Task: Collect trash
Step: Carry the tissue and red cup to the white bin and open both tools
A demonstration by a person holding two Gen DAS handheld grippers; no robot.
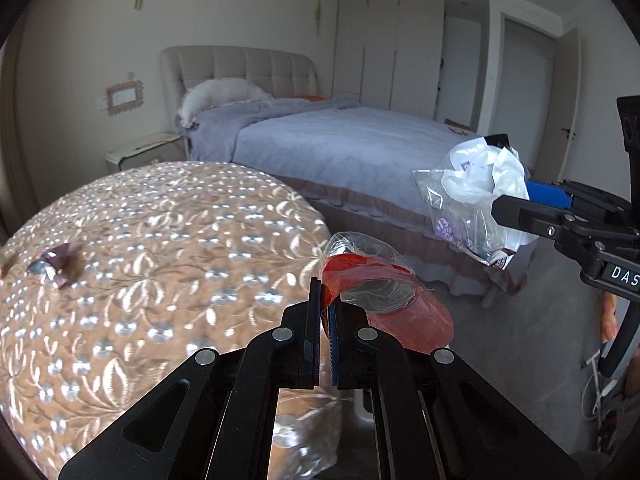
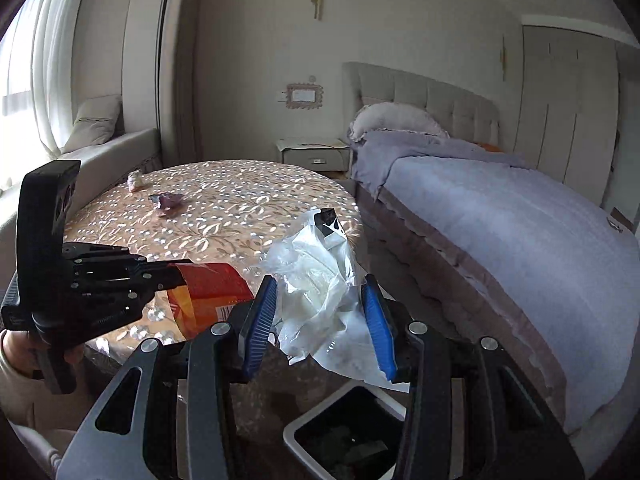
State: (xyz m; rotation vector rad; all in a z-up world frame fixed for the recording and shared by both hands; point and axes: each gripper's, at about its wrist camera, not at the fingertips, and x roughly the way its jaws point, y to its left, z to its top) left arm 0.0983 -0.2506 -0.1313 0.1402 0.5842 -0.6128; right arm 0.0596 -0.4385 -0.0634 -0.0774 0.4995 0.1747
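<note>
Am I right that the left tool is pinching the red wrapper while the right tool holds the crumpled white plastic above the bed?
Not quite. The left tool does pinch the red wrapper, but the right wrist view shows the right tool holding the crumpled white plastic above the bin, not the bed.

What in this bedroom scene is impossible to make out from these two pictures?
- Bin contents: right wrist view, dark inside, partly behind the right hand-held gripper.
- Print on the crumpled clear bag: left wrist view, creased, too small.
- Small scraps on the round table: and, too small to identify.
</note>
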